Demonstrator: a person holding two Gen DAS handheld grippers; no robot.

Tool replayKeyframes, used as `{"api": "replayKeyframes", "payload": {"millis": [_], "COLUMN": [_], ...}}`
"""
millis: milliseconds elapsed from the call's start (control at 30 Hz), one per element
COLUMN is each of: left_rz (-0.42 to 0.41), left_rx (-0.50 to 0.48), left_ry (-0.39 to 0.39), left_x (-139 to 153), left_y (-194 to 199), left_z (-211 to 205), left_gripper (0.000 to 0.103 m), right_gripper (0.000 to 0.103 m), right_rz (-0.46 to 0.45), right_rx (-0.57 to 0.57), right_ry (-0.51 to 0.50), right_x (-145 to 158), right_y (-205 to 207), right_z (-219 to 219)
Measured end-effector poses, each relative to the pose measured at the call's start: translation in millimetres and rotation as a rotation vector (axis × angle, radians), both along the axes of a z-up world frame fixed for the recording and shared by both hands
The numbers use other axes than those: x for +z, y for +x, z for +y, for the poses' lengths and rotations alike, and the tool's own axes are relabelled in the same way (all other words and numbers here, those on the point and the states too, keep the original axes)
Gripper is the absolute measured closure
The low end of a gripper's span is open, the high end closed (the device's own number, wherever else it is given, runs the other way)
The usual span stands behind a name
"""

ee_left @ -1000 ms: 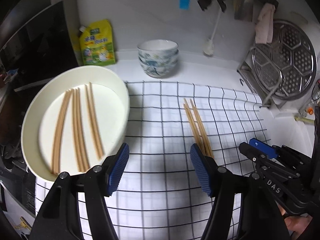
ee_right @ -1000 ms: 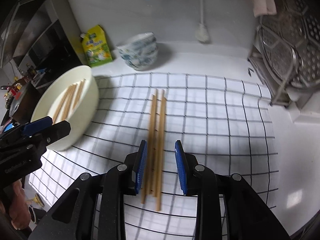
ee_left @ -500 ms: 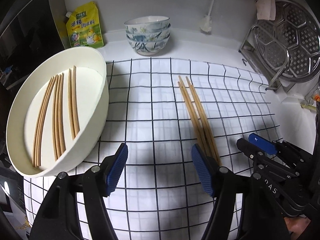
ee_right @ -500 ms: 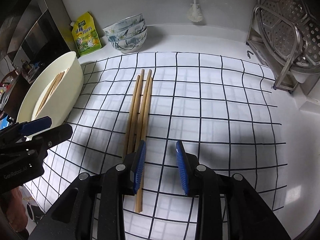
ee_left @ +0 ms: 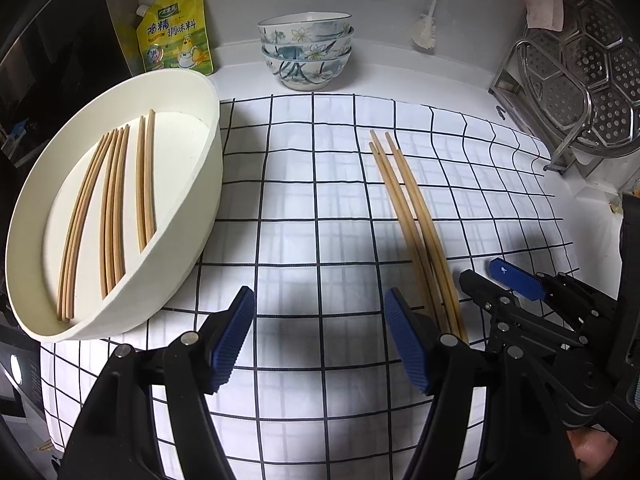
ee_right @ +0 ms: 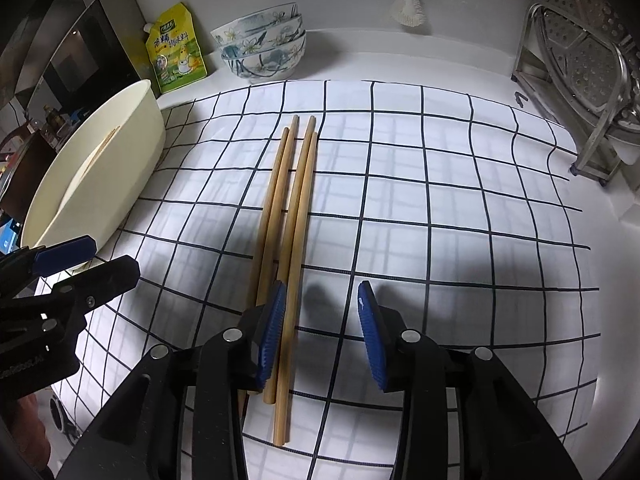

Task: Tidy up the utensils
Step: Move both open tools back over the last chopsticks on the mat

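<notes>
Your right claw [ee_right: 322, 336] is opening over the four loose wooden chopsticks [ee_right: 294, 200] on the checked cloth; its left pad sits on them, so closing could scatter them. Your left claw [ee_left: 320, 340] hangs apart, empty.

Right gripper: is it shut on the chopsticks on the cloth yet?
No. The right gripper is open, jaws opening; the chopsticks lie flat on the checked cloth along its left pad, not pinched.

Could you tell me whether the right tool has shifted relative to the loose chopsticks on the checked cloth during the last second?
Yes. The right tool, opening, straddled the chopsticks; now it sits right of them.
</notes>
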State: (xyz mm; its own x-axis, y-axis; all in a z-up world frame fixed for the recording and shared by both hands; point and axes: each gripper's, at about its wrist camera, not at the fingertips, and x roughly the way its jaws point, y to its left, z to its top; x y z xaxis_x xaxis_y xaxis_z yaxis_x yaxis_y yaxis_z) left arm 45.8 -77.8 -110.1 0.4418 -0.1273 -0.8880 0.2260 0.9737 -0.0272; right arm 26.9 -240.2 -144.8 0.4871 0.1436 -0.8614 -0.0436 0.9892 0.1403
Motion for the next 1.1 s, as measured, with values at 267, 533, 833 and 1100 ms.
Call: {"api": "replayKeyframes", "payload": {"millis": [267,533,833,1100], "left_rz": [0.006,0.003,0.001,-0.014], "left_rx": [0.008,0.009,0.009,0.003], "left_ry": [0.006,0.005,0.004,0.007], "left_x": [-3.9,-4.3,-5.6,-12.6], "left_y": [0.9,2.8,4.8,7.6], "left_z": [-1.5,-4.4,-9.2,-21.8], "left_gripper": [0.035,0.035,0.033,0.026], "right_gripper": [0.067,0.067,0.067,0.096], "right_rz": [0.012,0.017,0.007,-0.013], "right_rx": [0.014,0.021,0.049,0.038], "right_ry": [-0.023,-0.05,-0.097,-0.084], "right_x": [-9.1,-12.3,-15.7,-15.3], "right_y": [5.5,8.3,9.0,8.4], "right_z": [5.6,5.8,11.2,-3.3]}}
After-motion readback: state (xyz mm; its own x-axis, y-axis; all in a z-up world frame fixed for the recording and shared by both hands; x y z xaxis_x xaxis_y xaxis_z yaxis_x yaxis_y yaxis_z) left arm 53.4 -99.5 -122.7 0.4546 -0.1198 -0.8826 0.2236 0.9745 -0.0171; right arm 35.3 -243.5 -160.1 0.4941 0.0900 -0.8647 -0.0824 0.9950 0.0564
